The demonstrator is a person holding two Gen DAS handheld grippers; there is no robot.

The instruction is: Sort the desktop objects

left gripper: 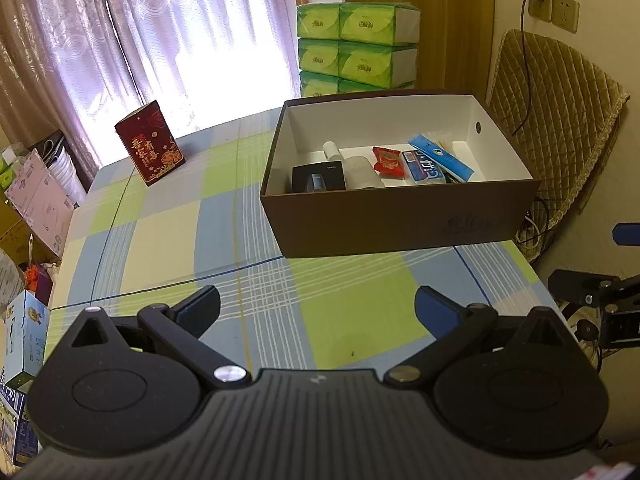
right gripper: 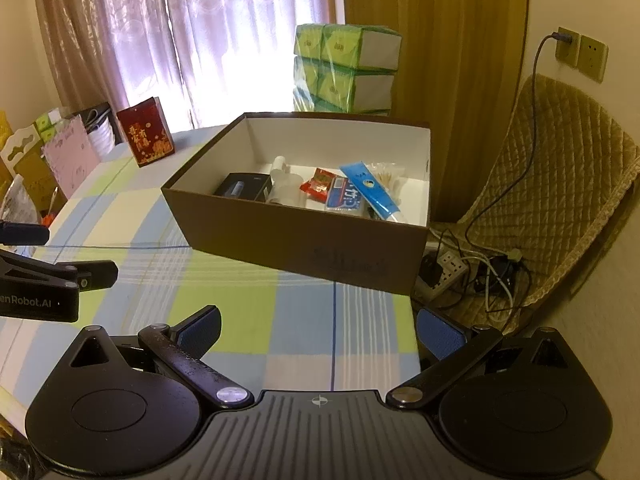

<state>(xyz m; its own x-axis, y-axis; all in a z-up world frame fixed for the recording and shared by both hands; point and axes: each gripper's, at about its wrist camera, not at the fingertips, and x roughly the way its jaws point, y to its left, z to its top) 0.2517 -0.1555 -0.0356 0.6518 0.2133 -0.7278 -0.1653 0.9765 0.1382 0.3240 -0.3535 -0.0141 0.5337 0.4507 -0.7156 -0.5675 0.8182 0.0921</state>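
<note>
A brown cardboard box (left gripper: 400,220) with a white inside stands on the checked tablecloth; it also shows in the right wrist view (right gripper: 296,240). It holds a black box (left gripper: 318,178), a white bottle (left gripper: 352,166), a red packet (left gripper: 387,162), a blue pack (left gripper: 424,166) and a blue tube (left gripper: 440,156). A red gift box (left gripper: 151,142) stands alone at the far left of the table (right gripper: 146,132). My left gripper (left gripper: 316,314) is open and empty above the near table. My right gripper (right gripper: 318,332) is open and empty, at the table's right edge.
Stacked green tissue packs (left gripper: 356,48) stand behind the box. A quilted chair (right gripper: 560,184) with cables and a power strip (right gripper: 452,264) is to the right. Boxes and clutter (left gripper: 36,200) line the left side beyond the table edge.
</note>
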